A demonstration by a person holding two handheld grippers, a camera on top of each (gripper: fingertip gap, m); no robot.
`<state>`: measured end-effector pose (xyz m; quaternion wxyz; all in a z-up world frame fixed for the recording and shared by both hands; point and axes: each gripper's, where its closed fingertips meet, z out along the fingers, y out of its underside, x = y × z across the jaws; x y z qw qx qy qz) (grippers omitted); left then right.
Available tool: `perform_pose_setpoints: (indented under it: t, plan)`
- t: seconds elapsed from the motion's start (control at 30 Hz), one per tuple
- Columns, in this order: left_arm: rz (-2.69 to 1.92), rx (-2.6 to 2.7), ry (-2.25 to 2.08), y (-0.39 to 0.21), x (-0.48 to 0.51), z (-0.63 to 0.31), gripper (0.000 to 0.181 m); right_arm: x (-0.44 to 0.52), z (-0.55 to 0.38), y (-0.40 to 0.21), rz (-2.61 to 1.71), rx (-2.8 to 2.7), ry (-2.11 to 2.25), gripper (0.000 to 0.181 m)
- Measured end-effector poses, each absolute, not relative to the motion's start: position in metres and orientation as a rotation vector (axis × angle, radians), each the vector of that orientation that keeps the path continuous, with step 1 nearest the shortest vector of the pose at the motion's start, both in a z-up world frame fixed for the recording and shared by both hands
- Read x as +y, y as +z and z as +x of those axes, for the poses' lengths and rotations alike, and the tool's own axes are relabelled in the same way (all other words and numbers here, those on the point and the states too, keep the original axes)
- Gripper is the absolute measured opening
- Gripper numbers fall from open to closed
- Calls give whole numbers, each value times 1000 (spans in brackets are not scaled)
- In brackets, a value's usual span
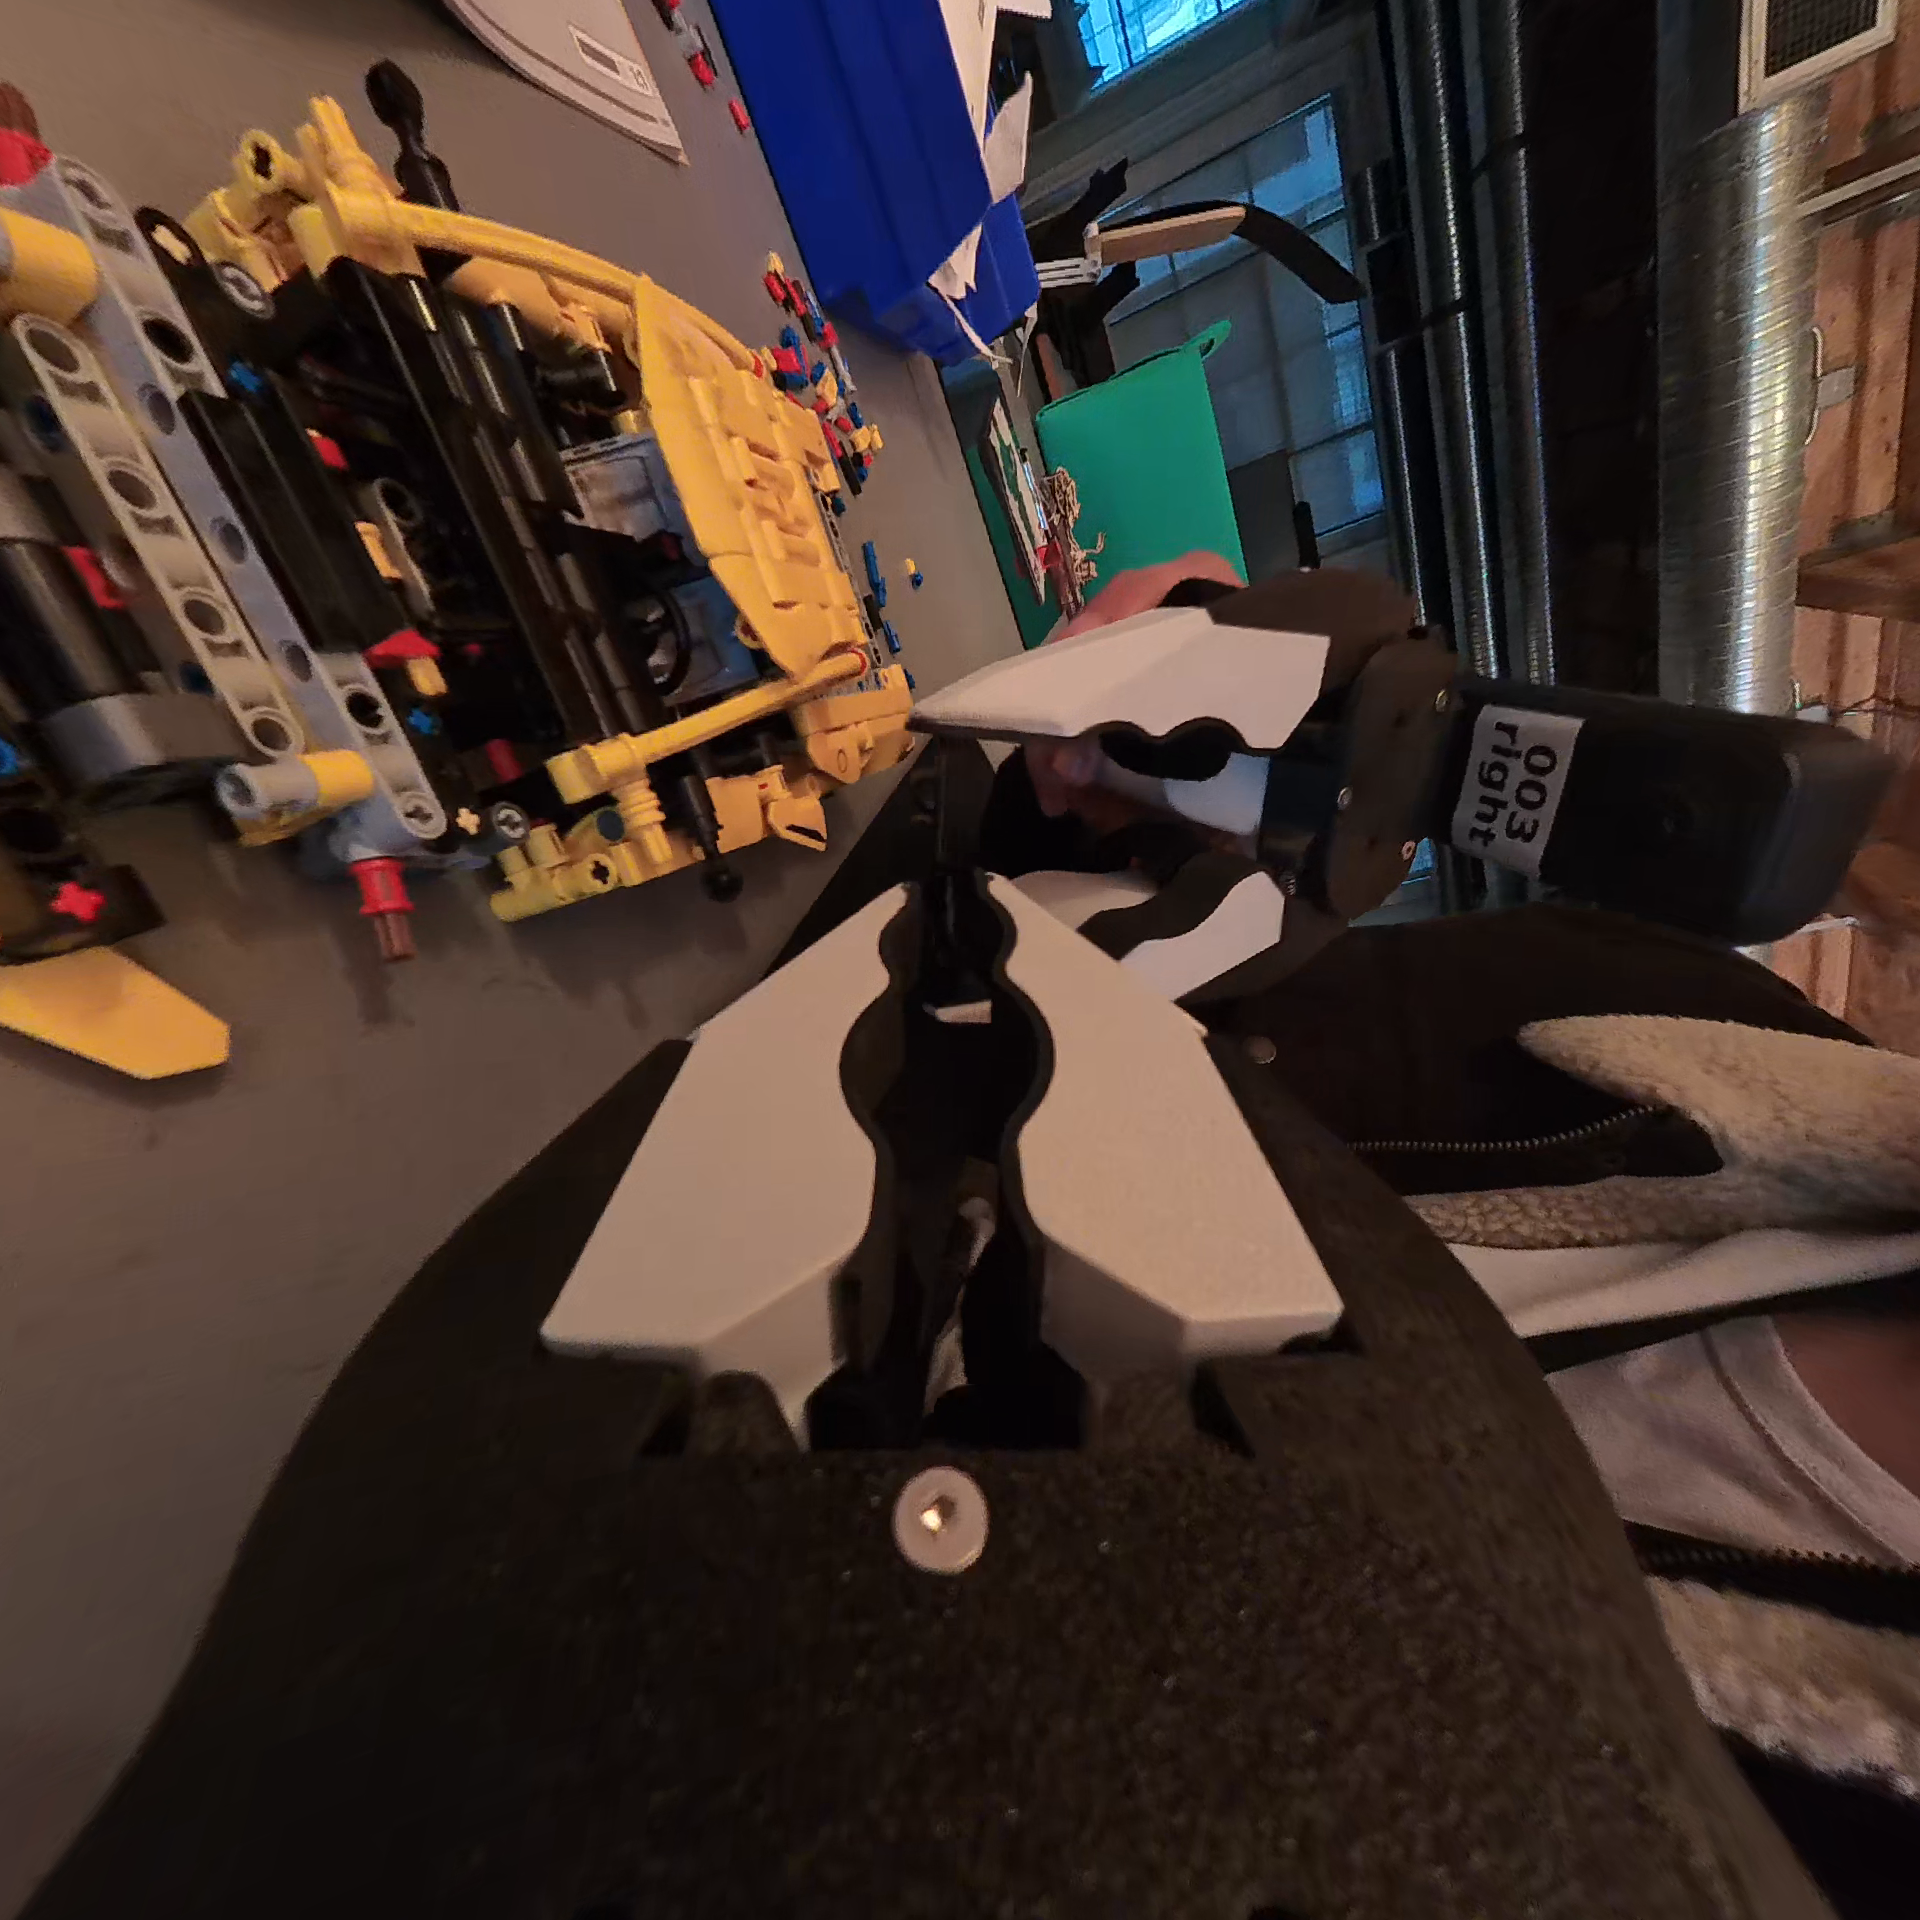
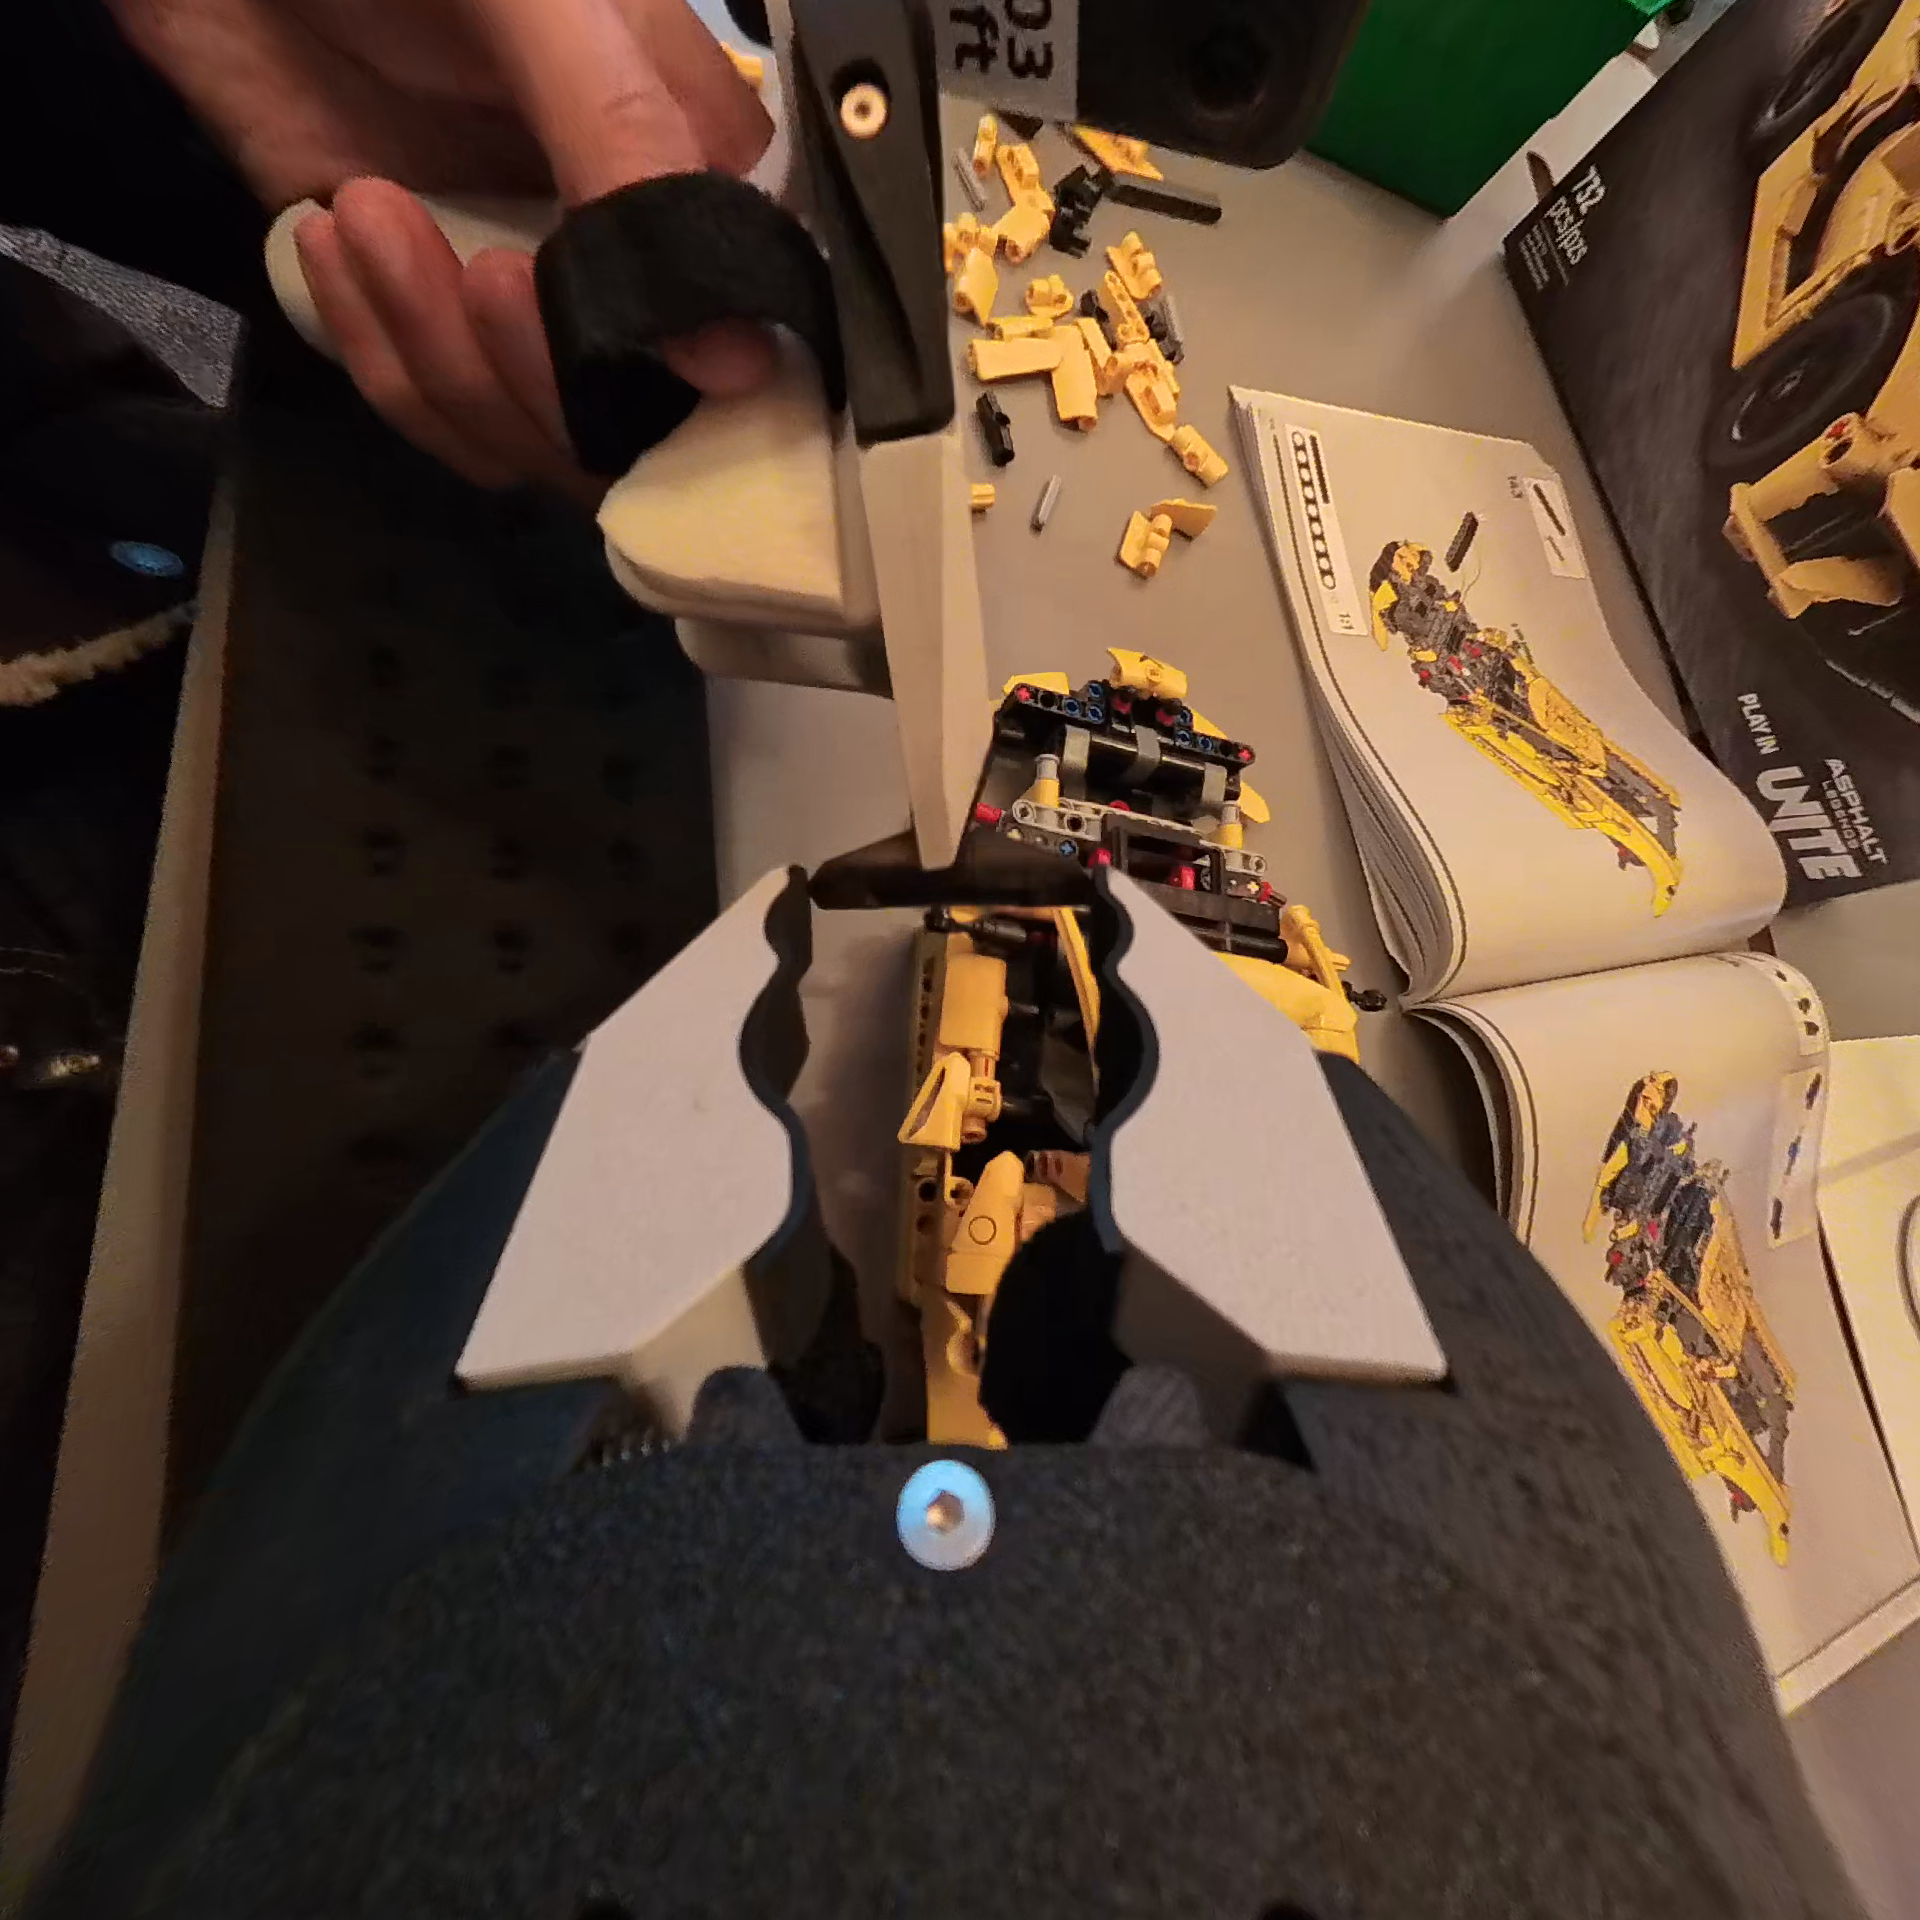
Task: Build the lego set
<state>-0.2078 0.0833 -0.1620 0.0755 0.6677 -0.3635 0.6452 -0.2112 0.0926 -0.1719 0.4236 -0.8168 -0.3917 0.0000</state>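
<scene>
Black piece (image 2: 951,886): a thin dark lego bar, held in the air just above the yellow model.
Left gripper (image 1: 948,914): fingers pressed together, pinching one end of the black piece.
Right gripper (image 2: 951,883): fingers spread, their tips on either side of the black piece.
Yellow model (image 1: 582,582): a part-built lego vehicle on the grey table (image 1: 312,1195).
Loose yellow parts (image 2: 1081,343): scattered beyond the model.
Instruction booklet (image 2: 1475,665): open, beside the model.
</scene>
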Motion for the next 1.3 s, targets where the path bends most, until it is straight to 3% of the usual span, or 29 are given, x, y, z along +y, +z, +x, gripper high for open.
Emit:
perform_pose_setpoints:
  t: [0.33, 0.4, 0.5, 0.6, 0.67, 0.73, 0.87, 1.3]
  plan:
    - [1967, -1238, 1919, -168, 89, -211, 1, 98, -214, -177, -2063, -922, 121, 53]
    - [1956, -1249, 1930, -166, 95, -211, 1, 100, -214, -170, -2047, -887, 186, 70]
    - [1953, -1206, 1967, -163, 119, -210, 1, 104, -189, -160, -2070, -840, 209, 76]
    - [1967, -1099, 1980, -166, 149, -204, 1, 114, -157, -166, -2119, -799, 221, 101]
    - [1993, -1065, 1946, -173, 163, -197, 1, 121, -136, -179, -2176, -801, 193, 108]
    - [2014, -1028, 1902, -179, 172, -190, 1, 119, -132, -190, -2233, -828, 259, 108]
    - [2014, -1014, 1789, -191, 173, -179, 1, 119, -132, -197, -2210, -866, 298, 90]
    - [1988, -908, 1595, -201, 168, -167, 1, 114, -139, -202, -2164, -831, 422, 90]
